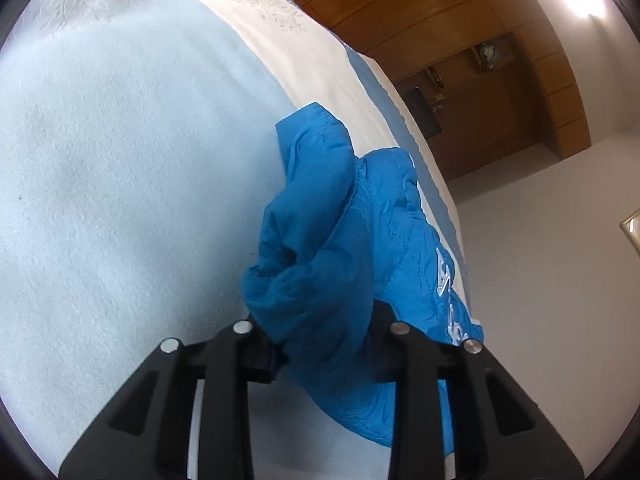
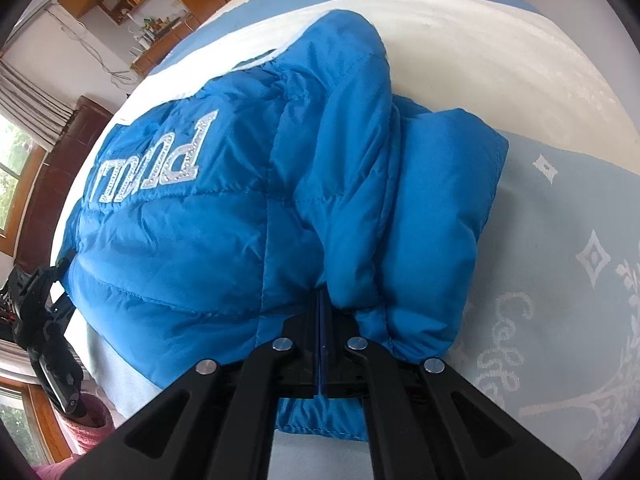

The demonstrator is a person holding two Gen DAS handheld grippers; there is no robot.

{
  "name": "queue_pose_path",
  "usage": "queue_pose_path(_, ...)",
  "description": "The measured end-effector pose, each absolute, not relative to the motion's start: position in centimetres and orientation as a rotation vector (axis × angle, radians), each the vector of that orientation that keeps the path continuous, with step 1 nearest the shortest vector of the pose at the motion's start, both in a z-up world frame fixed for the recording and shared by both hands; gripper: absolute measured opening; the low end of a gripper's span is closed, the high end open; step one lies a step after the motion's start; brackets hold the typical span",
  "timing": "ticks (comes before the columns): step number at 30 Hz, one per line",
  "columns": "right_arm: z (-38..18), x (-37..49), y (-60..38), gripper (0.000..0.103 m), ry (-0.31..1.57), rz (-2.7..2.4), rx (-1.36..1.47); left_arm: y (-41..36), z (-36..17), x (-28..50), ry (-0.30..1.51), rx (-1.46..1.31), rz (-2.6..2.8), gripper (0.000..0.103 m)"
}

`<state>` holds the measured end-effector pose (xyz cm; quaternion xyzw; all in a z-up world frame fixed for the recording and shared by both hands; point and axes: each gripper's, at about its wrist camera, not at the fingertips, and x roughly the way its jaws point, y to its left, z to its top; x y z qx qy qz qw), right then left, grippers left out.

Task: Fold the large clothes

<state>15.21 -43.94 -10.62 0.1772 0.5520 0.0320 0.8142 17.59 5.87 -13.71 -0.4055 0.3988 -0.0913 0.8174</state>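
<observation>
Left wrist view: the left tool [image 1: 324, 344] points forward over a bed with a pale blue and cream blanket [image 1: 120, 184]. Its two black fingers [image 1: 260, 356] are squeezed onto a thick bunch of a bright blue puffy quilted jacket [image 1: 352, 248], so it is pinching the jacket. The jacket lies near the side edge of the bed and runs away from the tool toward the far end of the bed. White sparkly letters [image 1: 448, 280] show on its right side, but they are seen edge-on and cannot be read. A brown wooden cupboard [image 1: 480, 92] stands past the bed.

Right wrist view: the right tool [image 2: 322, 344] also points forward, low over the bed. Its fingers are pressed almost together on a thin blue edge of the jacket [image 2: 224, 248], so it is pinching the jacket too. The jacket fills the middle of this view, lying on the blanket [image 2: 560, 280], with its long side going from left to right. The big silver letters [image 2: 160, 160] are upside down and look like "PUU", but the rest is folded away. The other tool [image 2: 44, 312] shows at the left, black, touching the jacket's far end. A window with curtains [image 2: 24, 128] is behind it.
</observation>
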Motion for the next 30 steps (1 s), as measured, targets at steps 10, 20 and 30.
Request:
queue_pose_path(10,-11.1,16.0,-44.2,0.000,1.182,0.083,0.385,4.6,-15.1,19.4,0.891,-0.804,-0.213,0.028)
queue_pose_path(20,-3.0,11.9,-45.5,0.034,1.035,0.127,0.279,0.6,-6.2,19.4,0.706,-0.629,-0.353,0.023)
queue_pose_path(30,-1.4,10.9,-50.4,0.034,1.073,0.003,0.379,-15.5,3.2,18.6,0.603,-0.272,-0.696,0.023)
